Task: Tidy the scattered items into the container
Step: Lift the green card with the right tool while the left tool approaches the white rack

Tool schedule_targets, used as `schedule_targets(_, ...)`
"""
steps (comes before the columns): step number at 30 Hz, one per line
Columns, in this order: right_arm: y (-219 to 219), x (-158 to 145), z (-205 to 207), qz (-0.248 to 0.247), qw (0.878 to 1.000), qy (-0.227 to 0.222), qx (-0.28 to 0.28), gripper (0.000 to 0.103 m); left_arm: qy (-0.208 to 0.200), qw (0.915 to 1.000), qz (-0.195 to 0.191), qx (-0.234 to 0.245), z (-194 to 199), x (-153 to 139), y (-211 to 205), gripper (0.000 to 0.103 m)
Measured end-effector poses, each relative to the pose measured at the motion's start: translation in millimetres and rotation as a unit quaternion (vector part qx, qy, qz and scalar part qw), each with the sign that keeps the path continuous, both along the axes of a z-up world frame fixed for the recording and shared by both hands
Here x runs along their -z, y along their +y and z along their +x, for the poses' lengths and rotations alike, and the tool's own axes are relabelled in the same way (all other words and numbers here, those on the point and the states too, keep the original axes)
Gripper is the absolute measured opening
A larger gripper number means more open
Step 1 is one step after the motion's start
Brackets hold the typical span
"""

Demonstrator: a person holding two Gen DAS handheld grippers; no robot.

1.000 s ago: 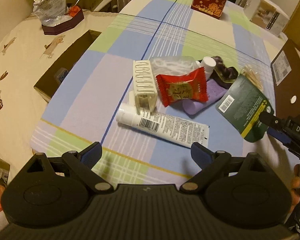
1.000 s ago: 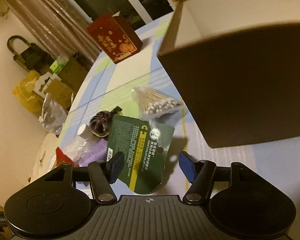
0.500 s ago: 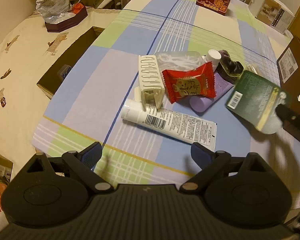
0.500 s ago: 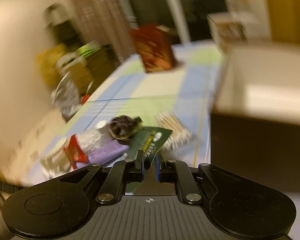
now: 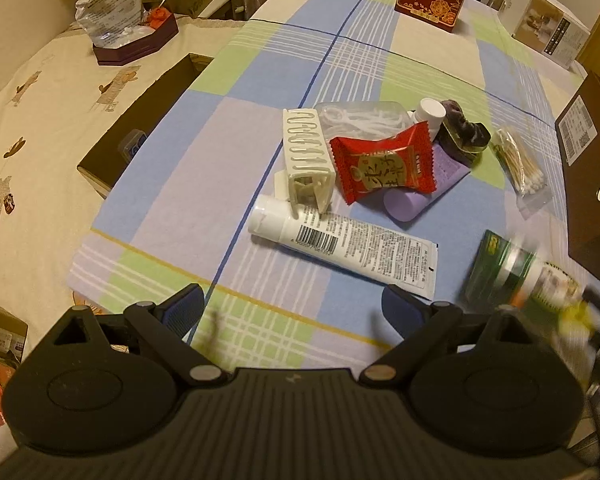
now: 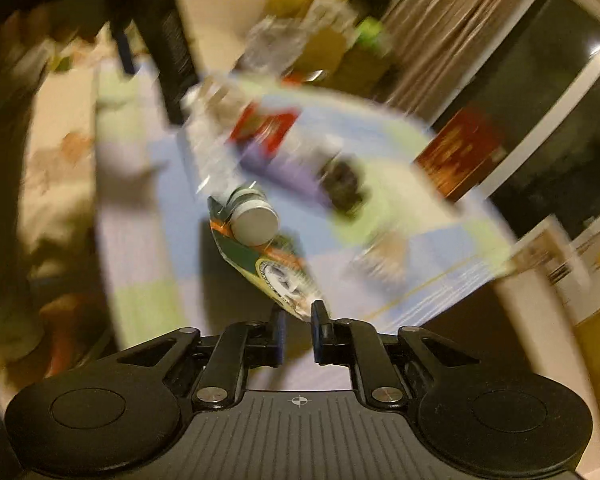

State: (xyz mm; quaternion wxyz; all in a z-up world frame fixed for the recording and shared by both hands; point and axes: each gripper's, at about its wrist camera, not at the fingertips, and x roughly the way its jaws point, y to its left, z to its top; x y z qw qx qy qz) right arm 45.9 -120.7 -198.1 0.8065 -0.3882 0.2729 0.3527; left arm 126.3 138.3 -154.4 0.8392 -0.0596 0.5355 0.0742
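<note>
Pinching the light, floppy green pouch (image 6: 268, 256) by its rim, your right claw (image 6: 296, 322) stays nearly closed; your left claw (image 5: 292, 304) gapes empty behind the desk's (image 5: 260, 320) clutter.

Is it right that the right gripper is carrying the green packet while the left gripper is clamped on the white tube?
Not quite. In the left wrist view the left gripper is open and short of the white tube. The right gripper does hold the green packet.

Your left hand-held gripper (image 5: 292, 304) has a matte black ribbed body, two round discs, silver pivot screws and blue-padded fingers (image 5: 186, 306). Your right hand-held gripper (image 6: 298, 330) matches it: black linkage arms, silver screws, a small crosshair mark, blue pads (image 6: 279, 334).
</note>
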Motion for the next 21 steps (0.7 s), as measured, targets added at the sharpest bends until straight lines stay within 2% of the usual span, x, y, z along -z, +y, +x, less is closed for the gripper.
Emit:
schedule_targets(2,-2.6,4.6,3.2,-0.010,1.000,0.028,0.009,0.019,0.000,1.0000,0.000,-0.001,-0.2,0.1,0.4,0.094)
schedule_targets(3,-4.4,4.9,5.1,-0.010,0.999,0.038,0.017,0.046,0.000,1.0000,0.000,-0.001,-0.3,0.1,0.6,0.094)
schedule_targets(5,-8.7,0.4,6.1,0.006,0.999,0.037,0.032,0.092,0.001,1.0000,0.000,-0.002,-0.3,0.0,0.9,0.094)
schedule_targets(6,-13.0,-5.8,4.9,0.027,0.998,0.037,0.031,0.091,0.001,1.0000,0.000,-0.002,-0.3,0.1,0.9,0.094)
schedule_targets(8,-13.4,-16.2,11.9,0.052,0.995,0.069,0.046,0.091,0.001,1.0000,0.001,-0.002,-0.3,0.2,0.9,0.094)
schedule_targets(13,-1.8,-35.8,36.4,0.135,0.981,0.123,0.065,0.091,0.000,1.0000,-0.002,-0.002,0.1,0.1,1.7,0.094)
schedule_targets(14,1.9,-37.0,41.9,0.147,0.977,0.138,0.066,0.083,-0.001,1.0000,-0.004,-0.002,0.0,-0.5,2.4,0.094)
schedule_targets(15,6.9,-36.5,48.2,0.155,0.973,0.156,0.064,0.073,-0.002,1.0000,-0.008,-0.002,-0.6,-2.0,3.5,0.094)
schedule_targets(20,27.4,-26.7,66.7,0.160,0.966,0.192,0.057,0.071,-0.016,0.9997,-0.016,0.008,-5.0,-15.9,8.4,0.094)
schedule_targets(21,32.2,-23.4,71.4,0.158,0.965,0.200,0.056,0.067,-0.019,0.9997,-0.012,0.012,-5.9,-18.7,8.9,0.094)
